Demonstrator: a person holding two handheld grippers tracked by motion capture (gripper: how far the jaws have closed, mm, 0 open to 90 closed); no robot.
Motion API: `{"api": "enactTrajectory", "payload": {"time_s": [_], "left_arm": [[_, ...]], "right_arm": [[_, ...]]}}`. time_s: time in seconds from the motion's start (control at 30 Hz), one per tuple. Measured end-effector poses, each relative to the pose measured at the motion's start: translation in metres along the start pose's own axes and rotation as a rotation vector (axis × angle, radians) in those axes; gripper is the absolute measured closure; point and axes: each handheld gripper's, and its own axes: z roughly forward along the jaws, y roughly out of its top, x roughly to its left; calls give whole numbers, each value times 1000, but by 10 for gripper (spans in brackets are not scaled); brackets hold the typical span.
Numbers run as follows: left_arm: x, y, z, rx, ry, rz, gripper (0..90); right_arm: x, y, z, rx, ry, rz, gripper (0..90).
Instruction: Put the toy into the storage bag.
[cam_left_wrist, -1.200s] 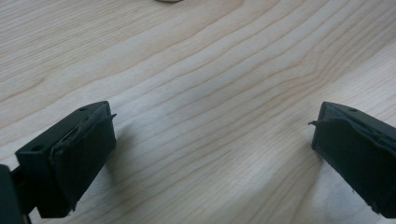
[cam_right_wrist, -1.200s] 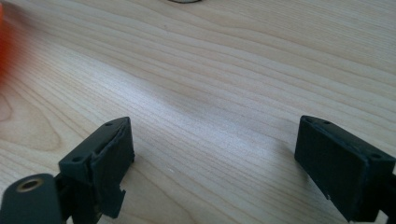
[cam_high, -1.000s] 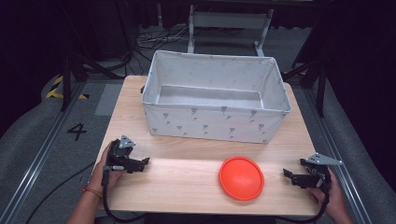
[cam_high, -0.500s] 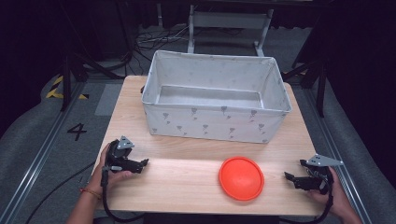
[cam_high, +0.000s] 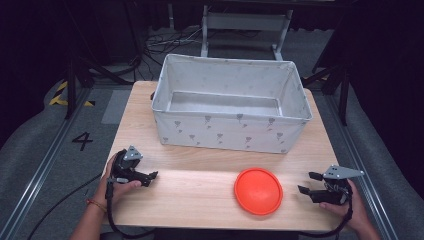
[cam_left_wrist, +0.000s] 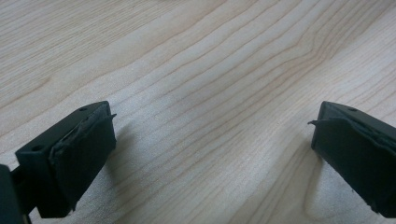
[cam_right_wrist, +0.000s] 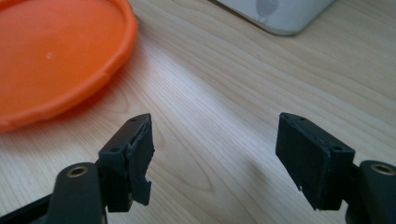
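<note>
flat round orange disc, raised rim

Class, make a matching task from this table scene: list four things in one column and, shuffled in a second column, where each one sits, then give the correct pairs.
Things:
1. bin
2. disc
3. left gripper
4. right gripper

Places:
A. near left edge of the table
B. far half of the table
C. near right edge
D. near side, right of centre

Pairs: 1-B, 2-D, 3-A, 4-C
</note>
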Motion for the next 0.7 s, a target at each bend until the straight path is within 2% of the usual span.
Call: {"api": "enactTrajectory", "payload": {"time_s": [0.13,0.27,0.3,0.33,0.4,0.47,0.53,0.57,0.67,0.7], "left_arm": [[0,0,0,0,-2,-1,1],[0,0,0,-2,0,0,3],[1,-1,-1,-4,7,11,5],[0,-1,-1,-2,3,-1,5],[0,-2,-2,-3,3,2,5],[0,-2,-2,-3,3,1,5],[0,-2,-2,-3,2,0,5],[0,-2,-2,-3,2,0,5],[0,-2,-2,-4,4,3,5],[0,-2,-2,-4,5,3,5]], "right_arm": [[11,13,5,5,51,-26,257],[26,27,17,39,123,-74,255],[29,31,20,48,140,-84,253],[33,36,25,60,149,-95,240],[37,44,34,80,167,-110,229],[38,48,37,90,172,-117,228],[41,58,47,107,220,-104,219],[41,58,47,107,220,-104,219],[48,68,56,132,199,-147,212],[50,71,60,141,208,-148,213]]}}
